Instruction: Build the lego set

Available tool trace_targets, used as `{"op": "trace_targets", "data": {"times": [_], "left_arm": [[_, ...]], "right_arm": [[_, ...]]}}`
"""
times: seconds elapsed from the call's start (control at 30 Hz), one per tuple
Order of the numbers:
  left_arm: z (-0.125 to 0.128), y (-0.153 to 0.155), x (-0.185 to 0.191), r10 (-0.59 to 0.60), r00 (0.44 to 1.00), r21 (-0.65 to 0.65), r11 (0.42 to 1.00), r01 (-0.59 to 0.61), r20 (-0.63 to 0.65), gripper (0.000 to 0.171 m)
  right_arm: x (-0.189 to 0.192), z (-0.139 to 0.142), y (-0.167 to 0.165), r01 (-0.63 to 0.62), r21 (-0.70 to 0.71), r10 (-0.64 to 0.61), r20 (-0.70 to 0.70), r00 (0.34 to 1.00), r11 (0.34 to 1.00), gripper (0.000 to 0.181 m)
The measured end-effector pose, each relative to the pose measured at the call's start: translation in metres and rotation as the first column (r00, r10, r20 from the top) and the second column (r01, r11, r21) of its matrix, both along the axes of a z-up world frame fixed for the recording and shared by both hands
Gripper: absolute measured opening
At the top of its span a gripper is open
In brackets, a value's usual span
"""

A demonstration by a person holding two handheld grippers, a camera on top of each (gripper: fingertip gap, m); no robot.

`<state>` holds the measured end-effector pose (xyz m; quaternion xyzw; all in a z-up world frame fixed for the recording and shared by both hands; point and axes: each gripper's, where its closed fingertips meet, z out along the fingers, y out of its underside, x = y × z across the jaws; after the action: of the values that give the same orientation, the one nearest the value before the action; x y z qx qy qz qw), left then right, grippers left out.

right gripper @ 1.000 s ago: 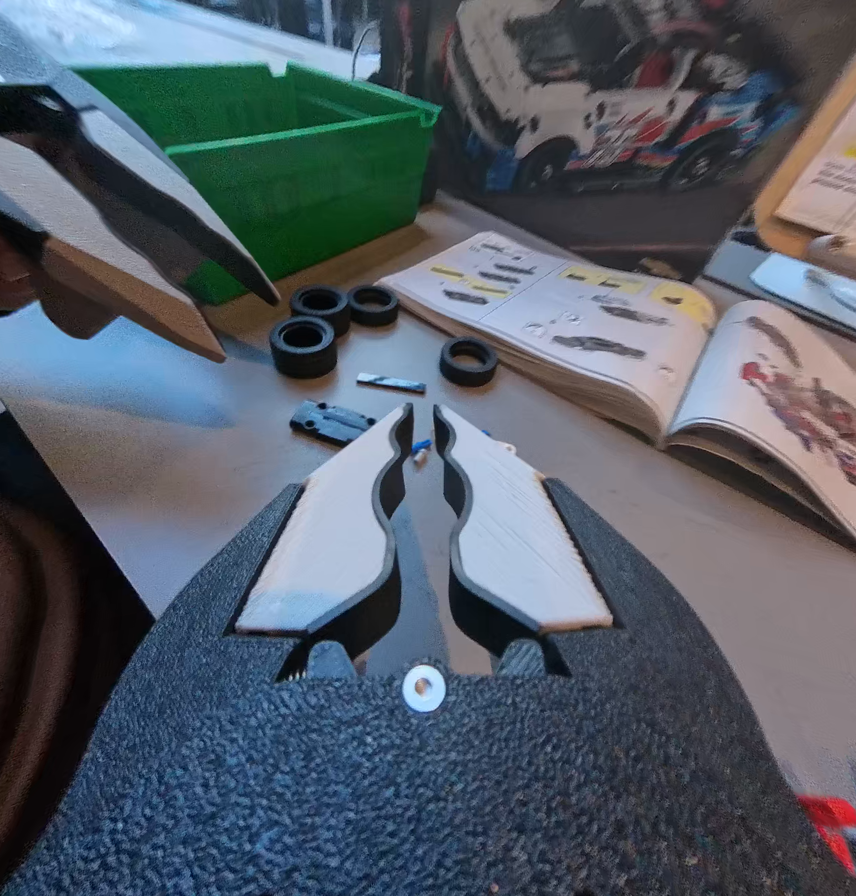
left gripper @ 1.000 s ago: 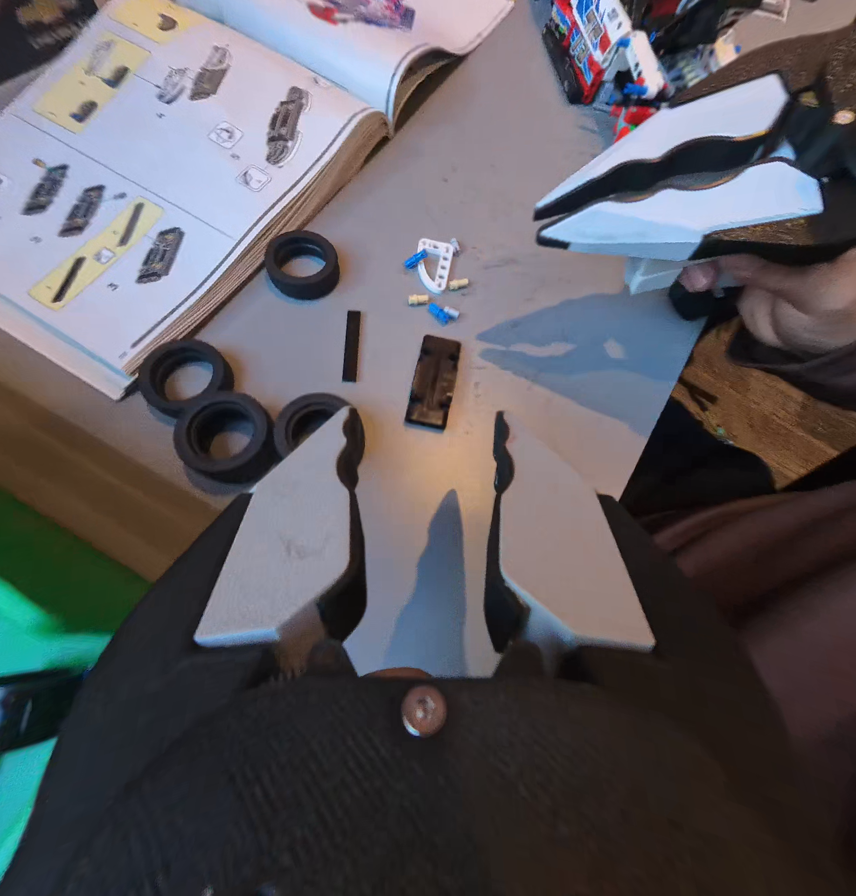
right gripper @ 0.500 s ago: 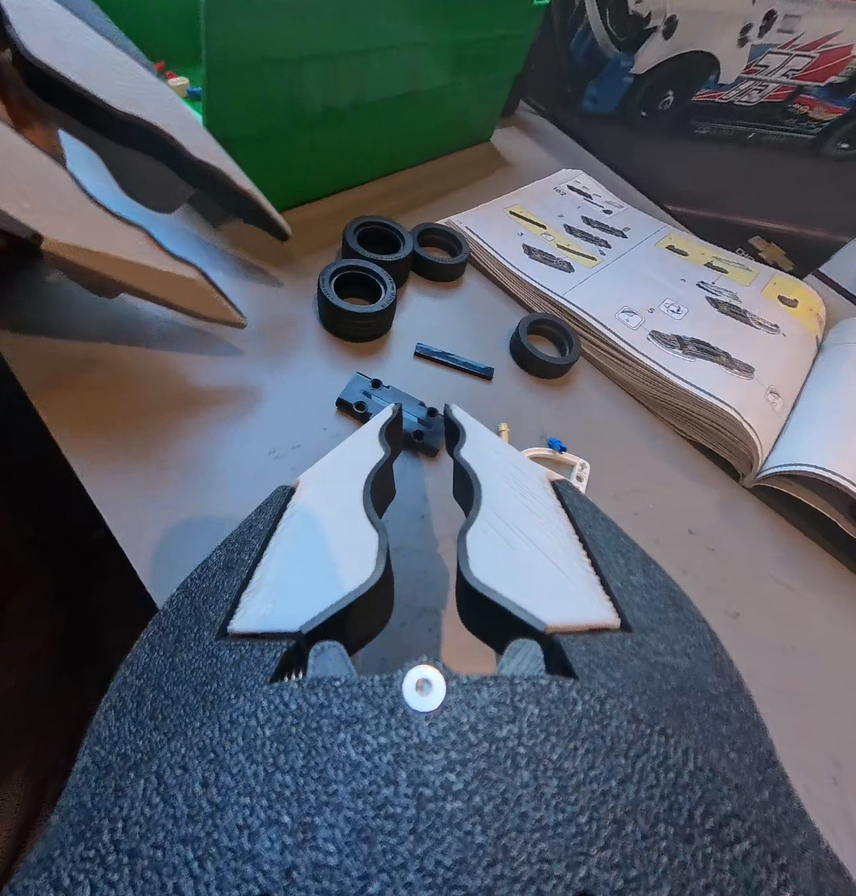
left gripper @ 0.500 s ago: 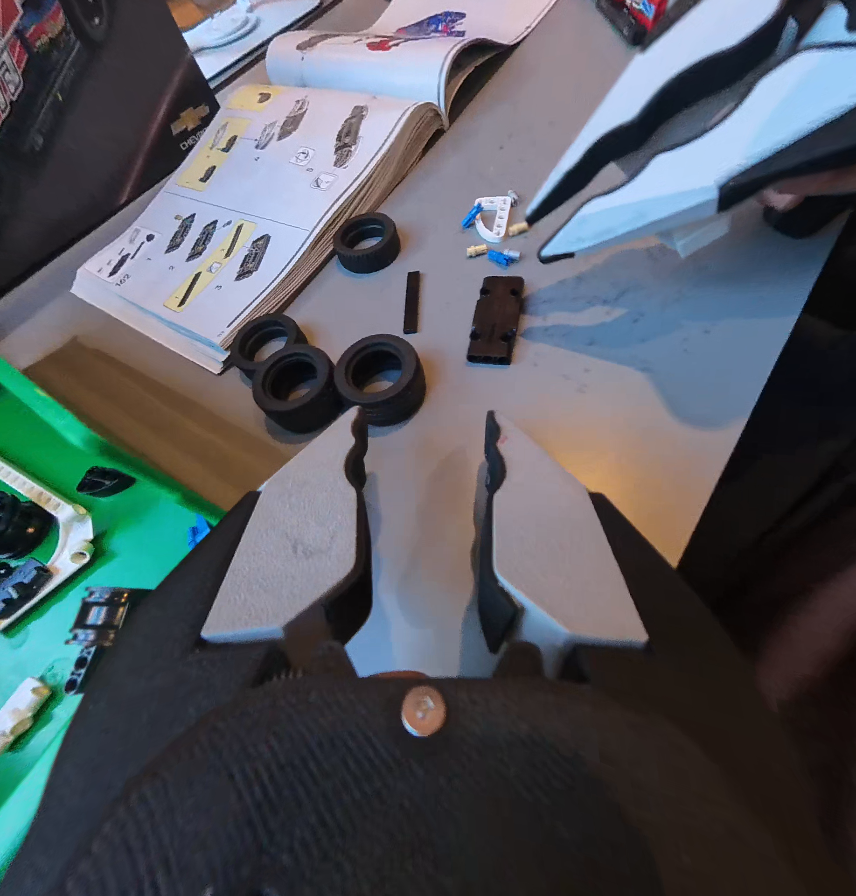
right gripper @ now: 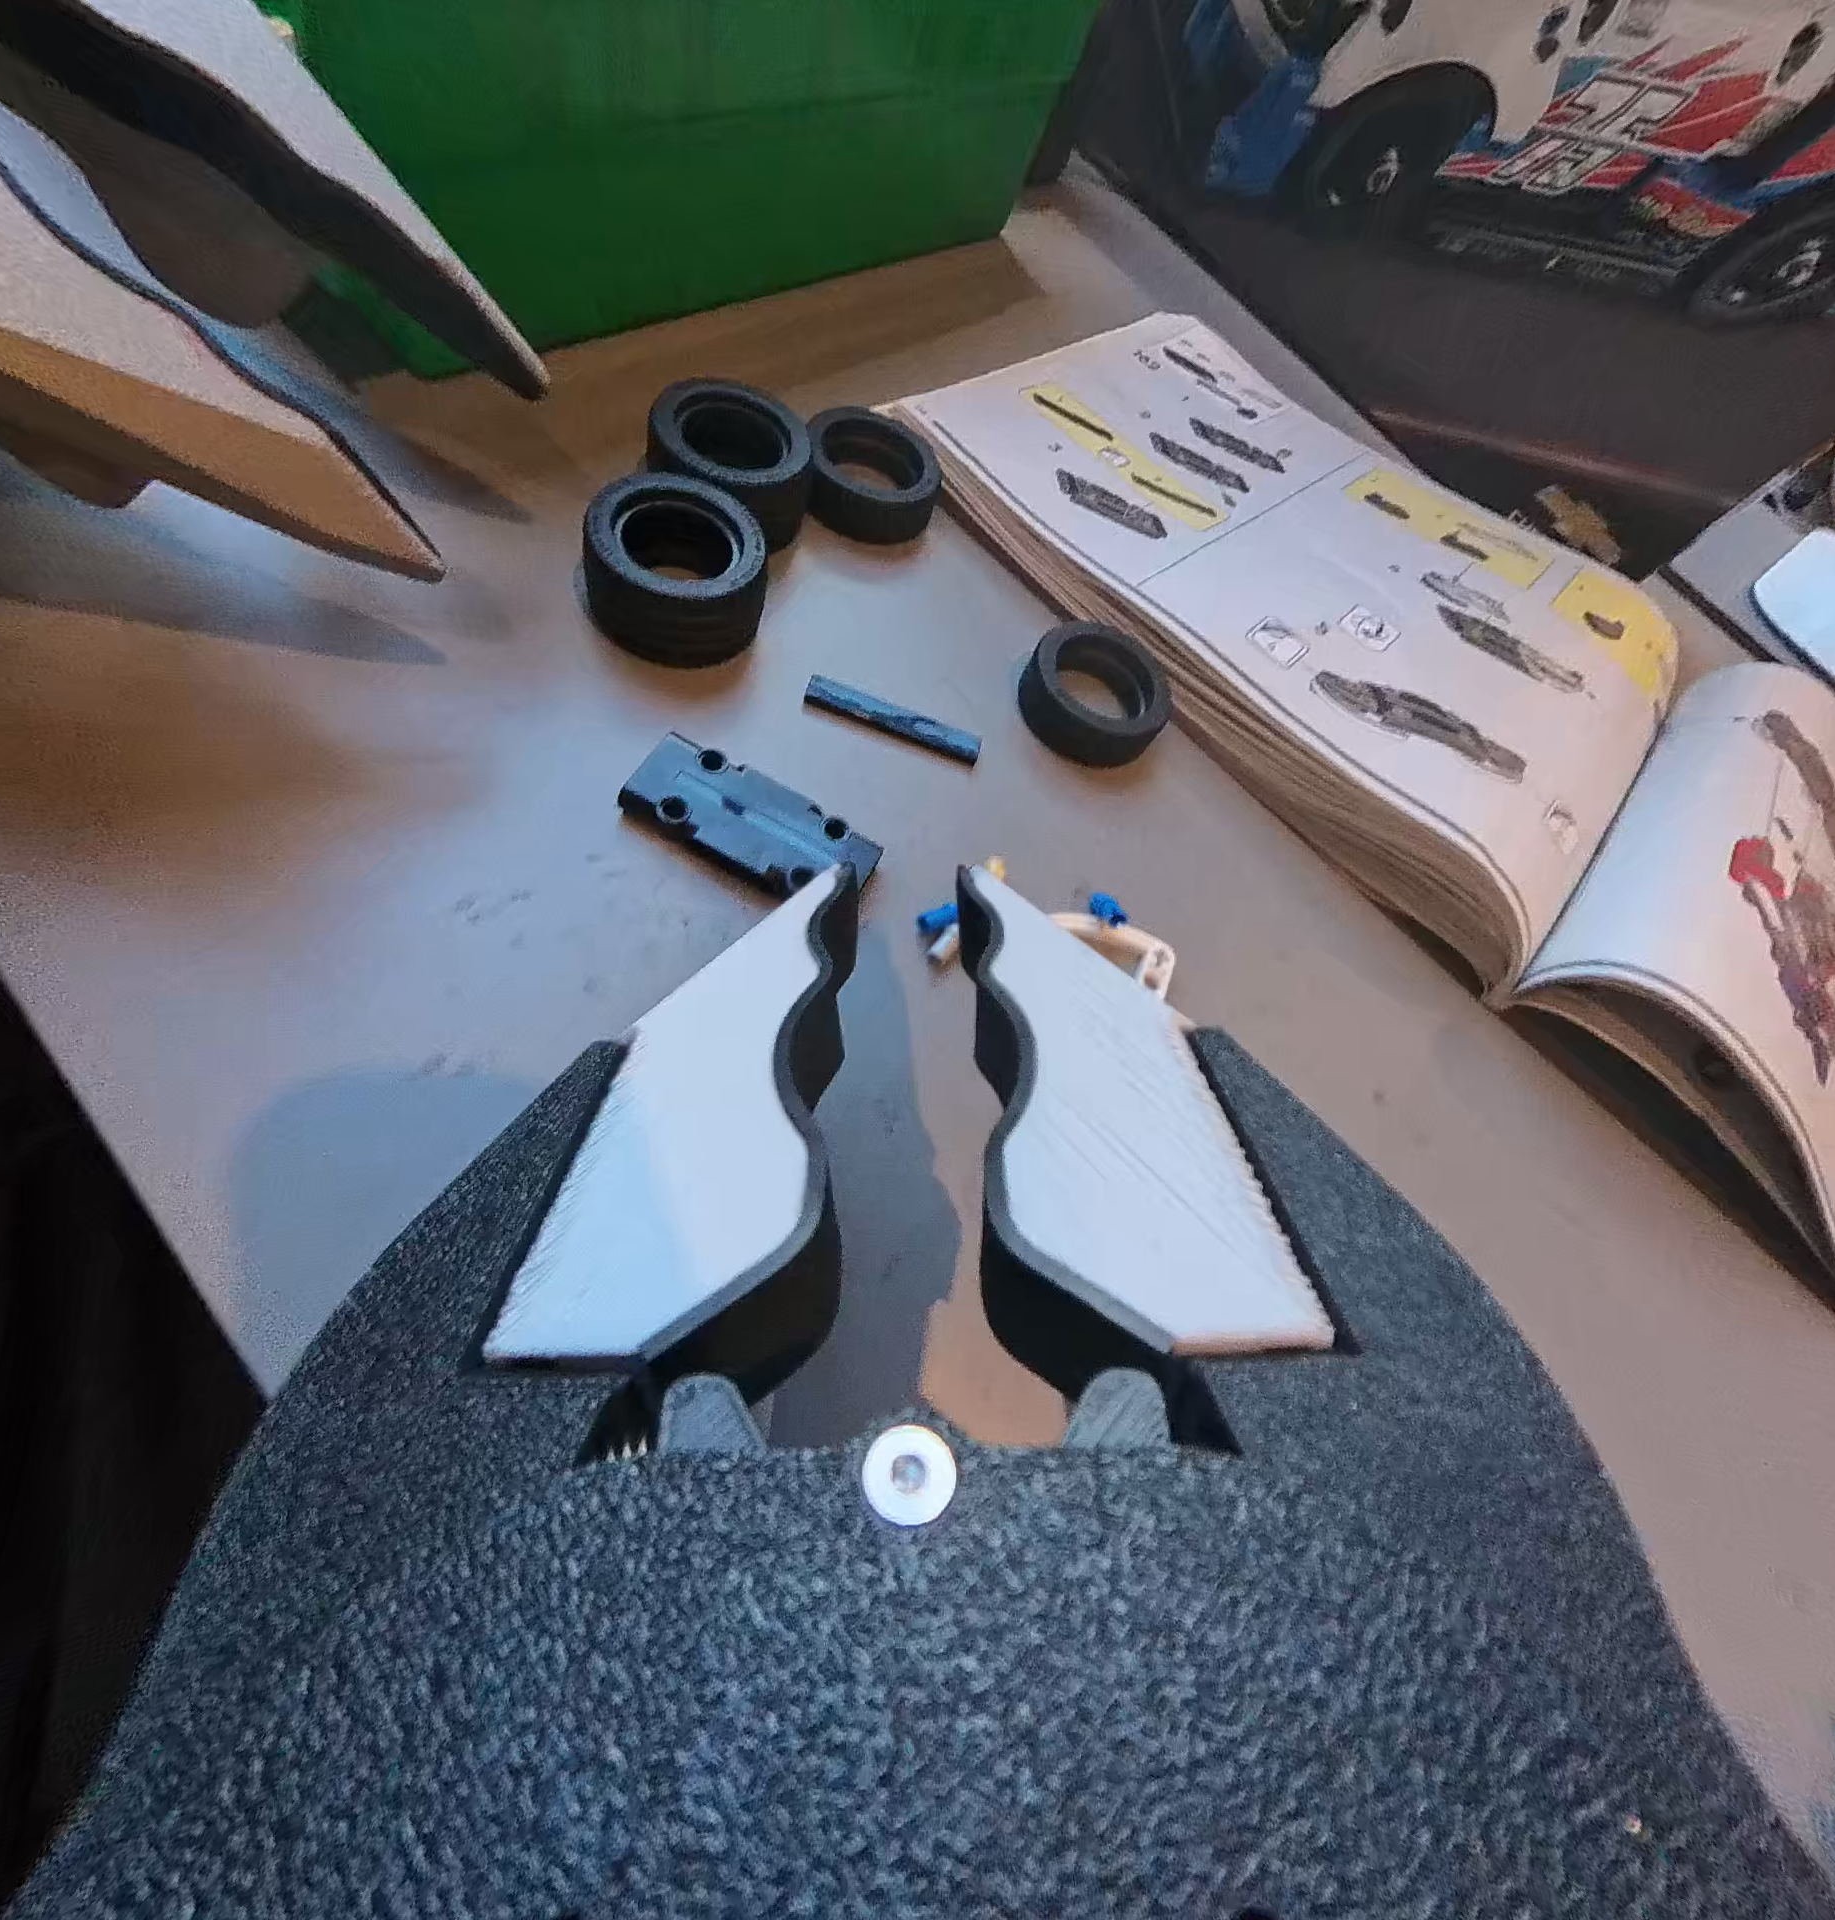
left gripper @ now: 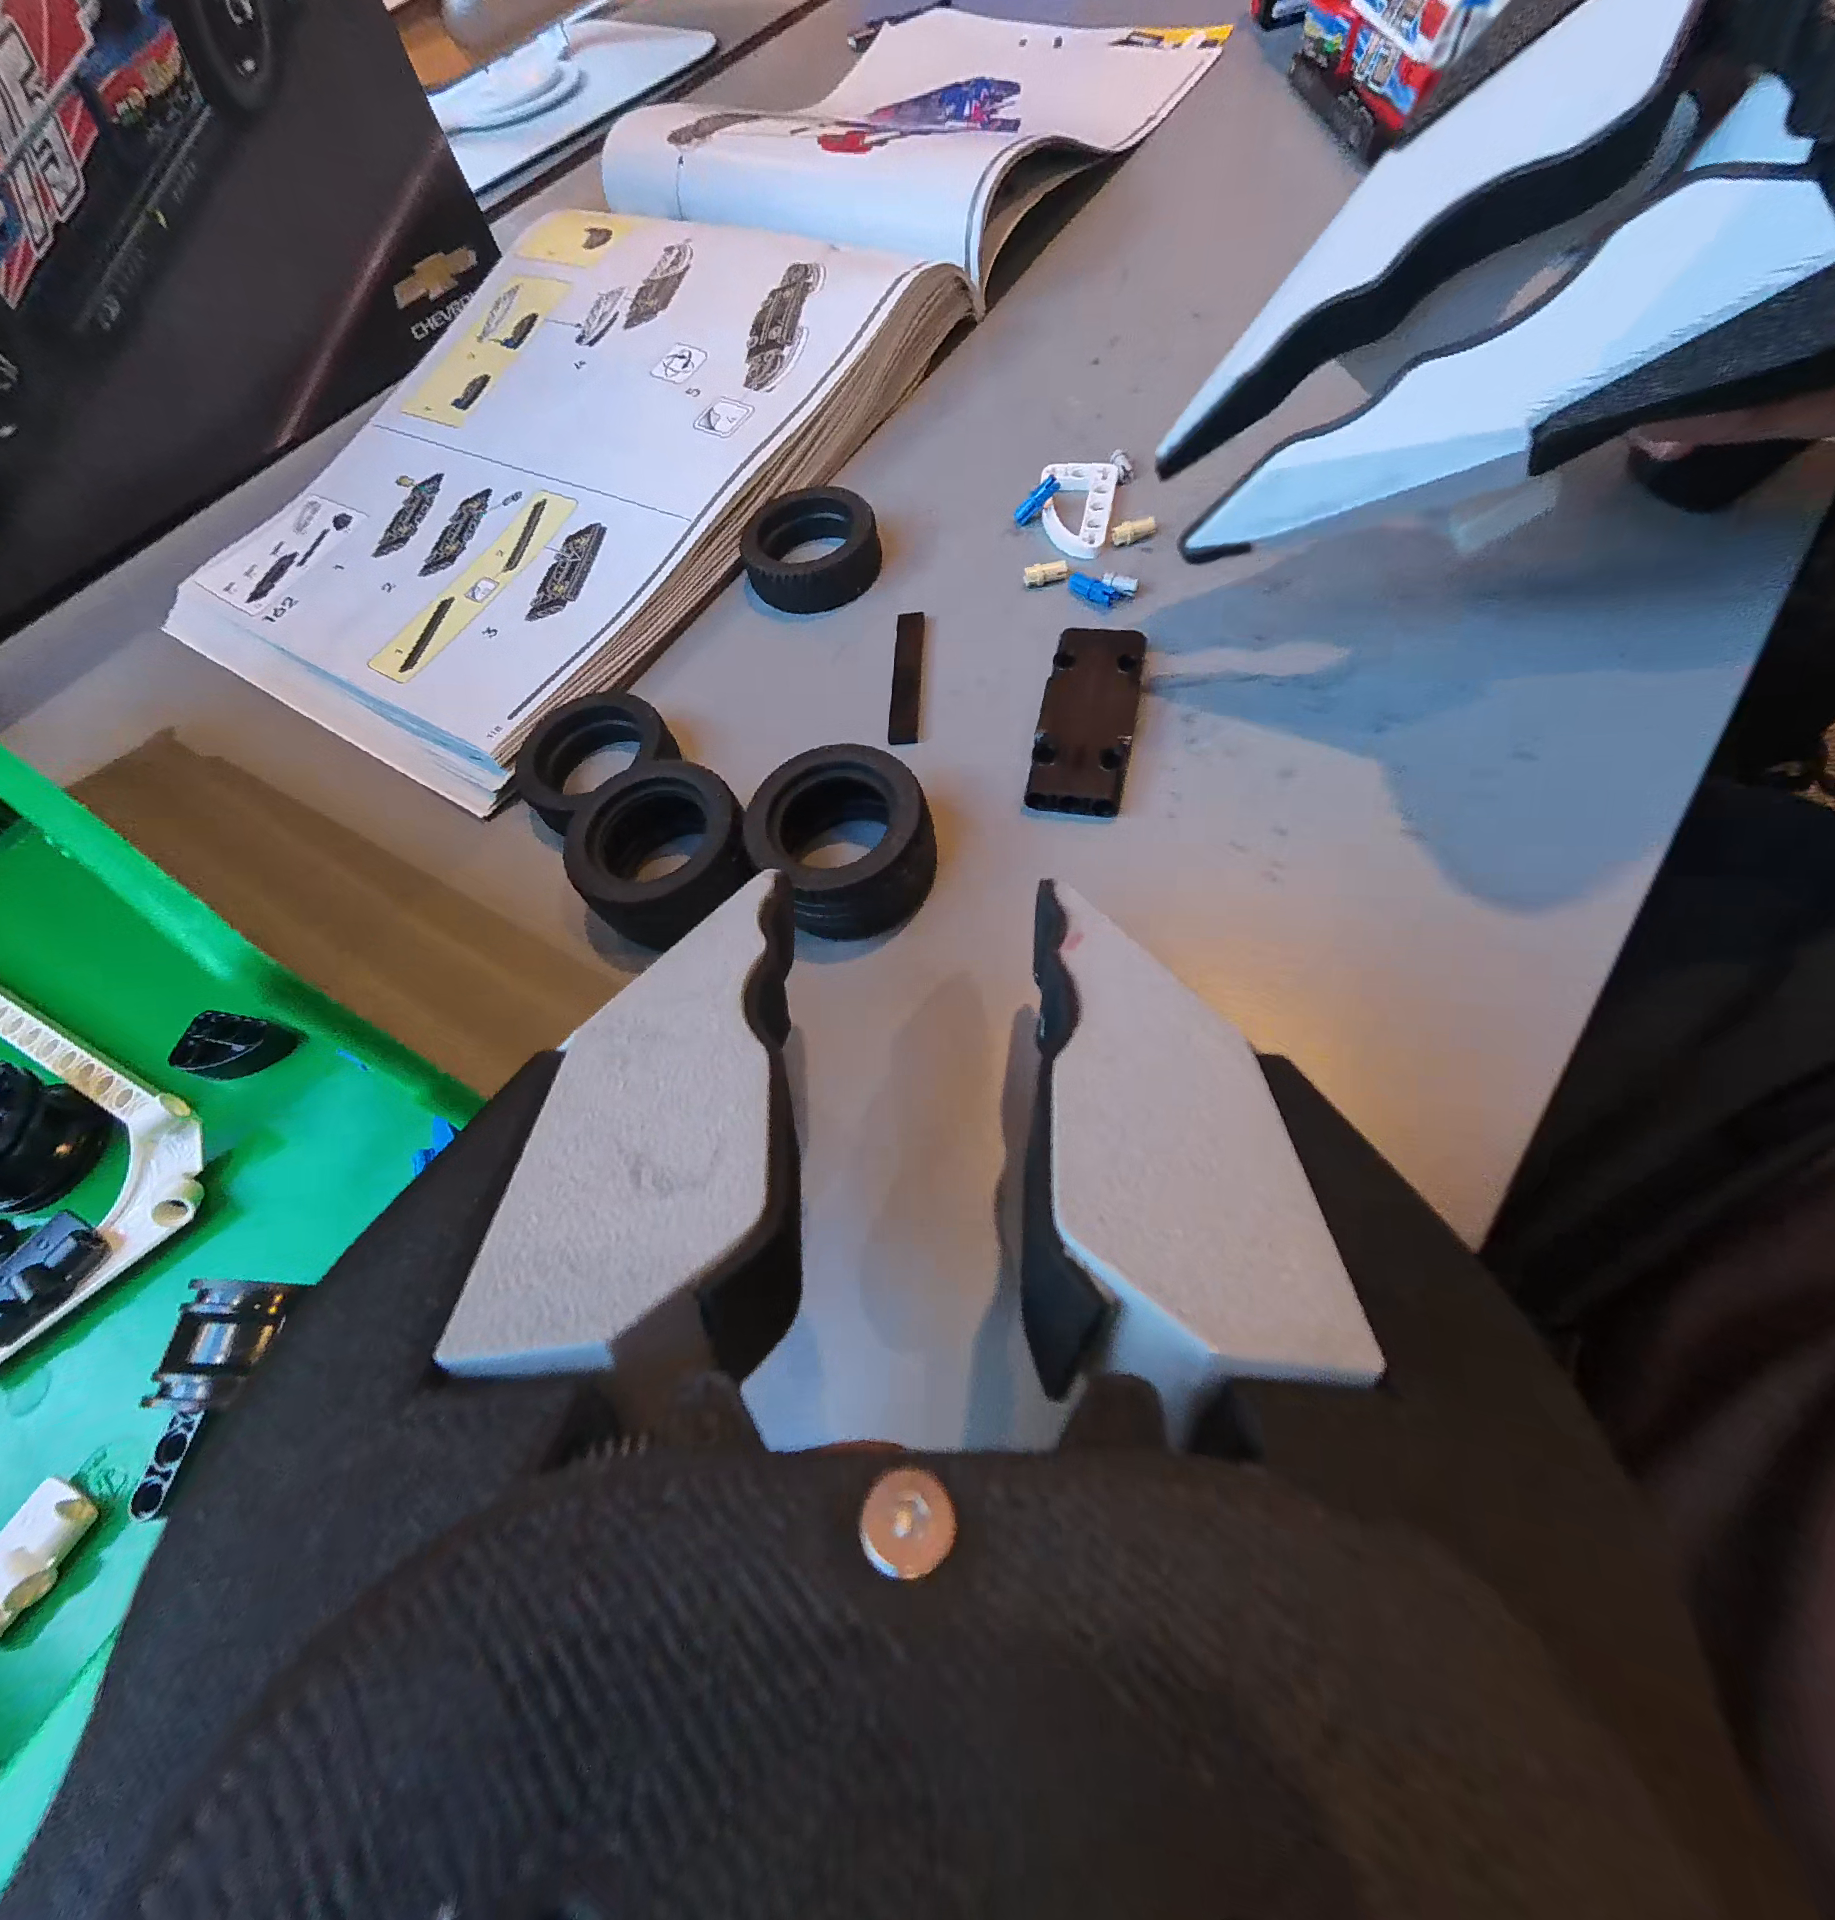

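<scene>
Loose lego parts lie on the grey table (left gripper: 1308, 935). Several black tyres (left gripper: 840, 831) sit near my left gripper (left gripper: 908, 914), which is open and empty just behind them. A black flat panel (left gripper: 1087, 722), a thin black strip (left gripper: 907, 677), a white curved piece (left gripper: 1079, 504) and small blue pins (left gripper: 1100, 587) and tan pins lie farther on. My right gripper (right gripper: 905, 888) is slightly open and empty, low over the blue pins (right gripper: 934, 920), with the black panel (right gripper: 747, 816) just to its left. The right gripper also shows in the left wrist view (left gripper: 1178, 509).
An open instruction book (left gripper: 601, 468) lies beyond the tyres. A green bin (left gripper: 113, 1143) with more parts stands at the left. The set's box (right gripper: 1515, 156) stands at the back. The table's near edge (left gripper: 1578, 935) runs along the right. The left gripper (right gripper: 487, 478) hangs at upper left in the right wrist view. To the white curved piece (left gripper: 1079, 504): right tips about 6 cm, left tips about 15 cm.
My left gripper has drawn back and left, so the green bin has come into view. My right gripper has come down close over the small pins and its jaws have opened a little.
</scene>
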<state>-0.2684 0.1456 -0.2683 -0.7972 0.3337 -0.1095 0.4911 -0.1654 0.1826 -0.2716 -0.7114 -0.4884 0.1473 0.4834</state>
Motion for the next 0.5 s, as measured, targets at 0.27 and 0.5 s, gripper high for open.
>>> {"op": "trace_targets", "data": {"times": [0.27, 0.5], "left_arm": [[0.009, 0.001, -0.004, 0.014, 0.998, 0.033, 0.999, -0.016, 0.06, 0.045], [0.015, 0.005, -0.011, 0.047, 0.995, 0.062, 0.997, -0.052, 0.086, 0.045]], "right_arm": [[-0.004, 0.008, 0.011, -0.01, -0.011, 0.009, -0.075, 0.997, 1.0, 0.019], [0.0, 0.015, 0.014, 0.01, -0.014, -0.011, -0.128, 0.992, 1.0, 0.019]]}}
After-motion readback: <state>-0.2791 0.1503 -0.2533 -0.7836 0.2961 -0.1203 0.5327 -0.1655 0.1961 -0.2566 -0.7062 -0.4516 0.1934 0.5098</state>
